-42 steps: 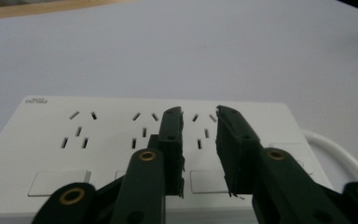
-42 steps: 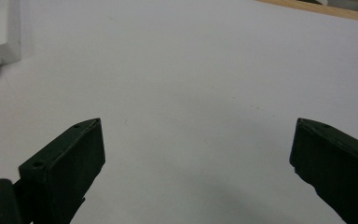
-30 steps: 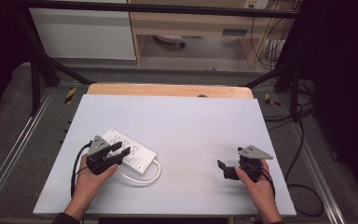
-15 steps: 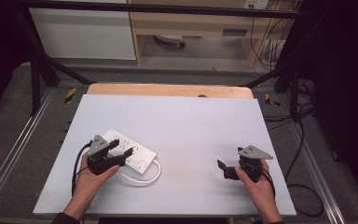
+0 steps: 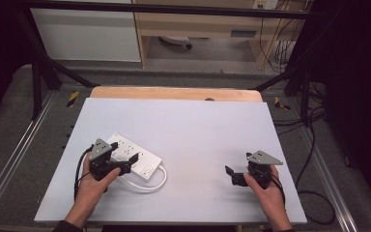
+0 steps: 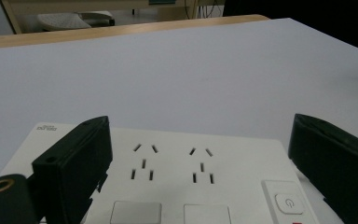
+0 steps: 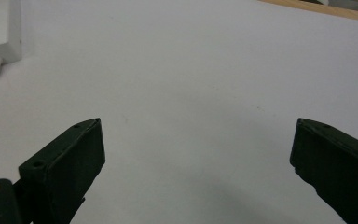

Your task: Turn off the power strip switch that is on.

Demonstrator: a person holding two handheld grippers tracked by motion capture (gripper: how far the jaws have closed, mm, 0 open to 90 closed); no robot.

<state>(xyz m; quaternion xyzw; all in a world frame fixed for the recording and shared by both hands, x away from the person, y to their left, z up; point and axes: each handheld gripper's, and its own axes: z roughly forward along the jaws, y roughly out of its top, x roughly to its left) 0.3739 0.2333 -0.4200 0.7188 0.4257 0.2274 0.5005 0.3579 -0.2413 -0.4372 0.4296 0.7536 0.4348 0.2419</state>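
A white power strip (image 5: 137, 153) lies on the left part of the white table top (image 5: 198, 130), and its white cable (image 5: 150, 184) loops toward the front edge. My left gripper (image 5: 129, 163) hovers over the strip's near end. Its jaws have just been opening and now stand wide. In the left gripper view the power strip (image 6: 177, 172), with its sockets and switch, lies under and between the jaws of the left gripper (image 6: 200, 123), and the pads do not touch it. My right gripper (image 5: 232, 175) stands open at the front right over bare table. Nothing is between the jaws of the right gripper (image 7: 198, 123).
A wooden edge (image 5: 174, 93) runs along the far side of the table. Metal rails flank both sides, and dark cables (image 5: 314, 193) lie on the floor at the right. The power strip's corner (image 7: 0, 28) sits at the far left of the right gripper view.
The left gripper's jaws stand a little wider apart over the power strip than before. Both hands have stayed in place.
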